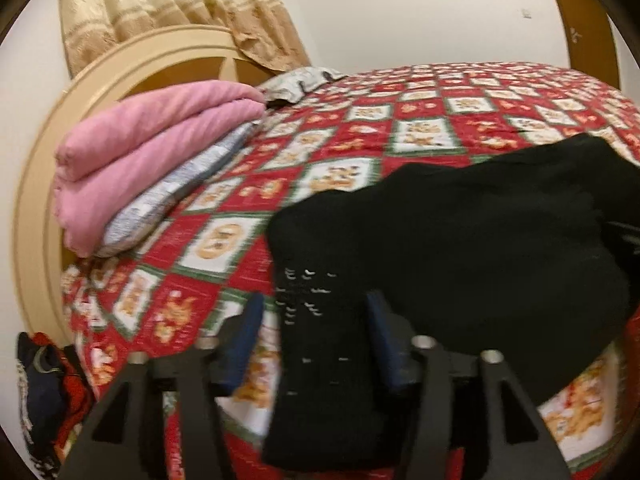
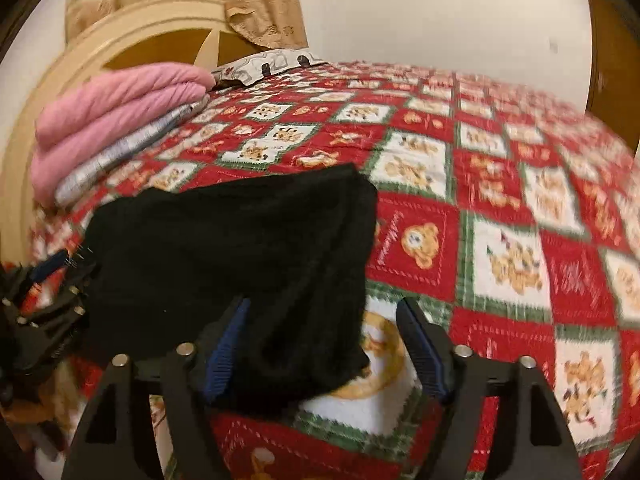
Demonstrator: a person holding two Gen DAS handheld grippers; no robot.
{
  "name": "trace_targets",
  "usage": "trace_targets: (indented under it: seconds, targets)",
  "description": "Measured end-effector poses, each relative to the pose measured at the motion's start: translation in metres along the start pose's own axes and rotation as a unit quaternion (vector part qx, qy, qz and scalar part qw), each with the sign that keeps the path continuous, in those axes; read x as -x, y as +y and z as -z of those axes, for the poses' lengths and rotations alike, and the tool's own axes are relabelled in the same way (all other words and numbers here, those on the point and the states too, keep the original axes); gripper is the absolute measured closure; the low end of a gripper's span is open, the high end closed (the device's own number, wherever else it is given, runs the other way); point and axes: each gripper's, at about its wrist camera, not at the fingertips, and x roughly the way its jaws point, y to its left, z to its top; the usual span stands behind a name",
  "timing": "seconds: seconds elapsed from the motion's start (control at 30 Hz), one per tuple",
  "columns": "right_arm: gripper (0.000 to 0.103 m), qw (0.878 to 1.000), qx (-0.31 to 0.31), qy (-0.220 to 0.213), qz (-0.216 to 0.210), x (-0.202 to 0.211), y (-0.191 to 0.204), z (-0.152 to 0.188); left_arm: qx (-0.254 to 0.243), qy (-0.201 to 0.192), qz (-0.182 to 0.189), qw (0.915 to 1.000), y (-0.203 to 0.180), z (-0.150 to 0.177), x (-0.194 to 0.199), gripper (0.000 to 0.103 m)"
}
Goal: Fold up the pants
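While both pairs of jaws stand apart with black cloth lying loose between them, the step in hand looks like laying the pants [image 1: 460, 232] down after a fold, and doing it well means letting the fabric settle flat before either tool draws back. Far left on the bed [image 1: 352, 128], a pink folded blanket [image 1: 152, 148] rests on a pale pillow against the headboard, well apart from the work. Next, the left gripper [image 1: 312, 320] has one narrow band of the pants running between its blue pads [image 1: 244, 336], neither pad pressing on it. That band hangs over the near bed edge, so it may slide off unless nudged farther in. Rightward, the bulk of the pants sits bunched near that edge. The right gripper [image 2: 324, 340] is open wide, one corner of the pants beside its left pad, nothing gripped. Far and right, the quilt lies bare, offering ample room for spreading and smoothing.
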Motion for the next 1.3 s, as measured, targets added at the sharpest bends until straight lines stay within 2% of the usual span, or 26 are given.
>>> trace_targets:
  seconds: [0.07, 0.13, 0.23, 0.3, 0.33, 0.4, 0.47, 0.53, 0.67, 0.73, 0.83, 0.93, 1.07, 1.17, 1.3]
  targets:
    - [0.027, 0.999, -0.03, -0.014, -0.021, 0.014, -0.012, 0.003, 0.005, 0.002, -0.004, 1.0, 0.01, 0.001, 0.002, 0.025]
    - [0.027, 0.998, -0.047, -0.039, -0.025, 0.031, -0.017, 0.007, 0.012, 0.004, -0.013, 0.9998, 0.021, 0.003, 0.004, 0.018]
    - [0.027, 0.993, -0.063, -0.096, 0.013, 0.061, -0.02, 0.011, 0.017, -0.001, -0.031, 0.9994, 0.034, 0.005, 0.011, 0.012]
    - [0.03, 0.99, -0.049, -0.127, 0.033, 0.076, -0.01, 0.01, 0.021, -0.004, -0.045, 0.9988, 0.041, 0.006, 0.017, 0.012]
    - [0.049, 0.99, -0.035, -0.131, 0.038, 0.079, -0.004, 0.009, 0.026, -0.005, -0.052, 0.9983, 0.045, 0.007, 0.021, 0.012]
    - [0.078, 0.991, 0.008, -0.129, 0.038, 0.082, 0.014, 0.004, 0.039, -0.007, -0.057, 0.9976, 0.051, 0.007, 0.026, 0.012]
    - [0.078, 0.992, 0.034, -0.121, 0.019, 0.078, 0.029, 0.002, 0.062, -0.011, -0.055, 0.9965, 0.059, 0.008, 0.033, 0.012]
    - [0.079, 0.992, 0.053, -0.113, 0.021, 0.07, 0.04, 0.002, 0.083, -0.021, -0.037, 0.9956, 0.062, 0.006, 0.041, 0.012]
    - [0.078, 0.995, 0.066, -0.06, 0.036, 0.034, 0.041, 0.011, 0.075, -0.034, 0.002, 0.9966, 0.045, -0.006, 0.051, 0.014]
    - [0.078, 0.996, 0.062, -0.045, 0.043, 0.023, 0.035, 0.018, 0.072, -0.039, 0.022, 0.9964, 0.033, -0.011, 0.053, 0.019]
    - [0.078, 0.997, 0.056, -0.049, 0.033, 0.022, 0.03, 0.022, 0.07, -0.03, 0.065, 0.995, 0.013, -0.018, 0.051, 0.029]
    - [0.078, 0.996, 0.059, -0.053, 0.032, 0.022, 0.03, 0.024, 0.072, -0.02, 0.095, 0.9927, -0.007, -0.021, 0.04, 0.03]
    - [0.077, 0.996, 0.058, -0.056, 0.029, 0.022, 0.029, 0.025, 0.065, 0.02, 0.082, 0.9943, -0.016, -0.009, 0.017, 0.029]
    - [0.075, 0.996, 0.059, -0.057, 0.024, 0.022, 0.029, 0.025, 0.087, 0.022, 0.107, 0.9902, -0.004, 0.004, 0.012, 0.026]
    - [0.052, 0.995, 0.084, -0.053, 0.017, 0.02, 0.038, 0.026, 0.066, 0.011, 0.09, 0.9938, -0.008, 0.009, 0.019, 0.02]
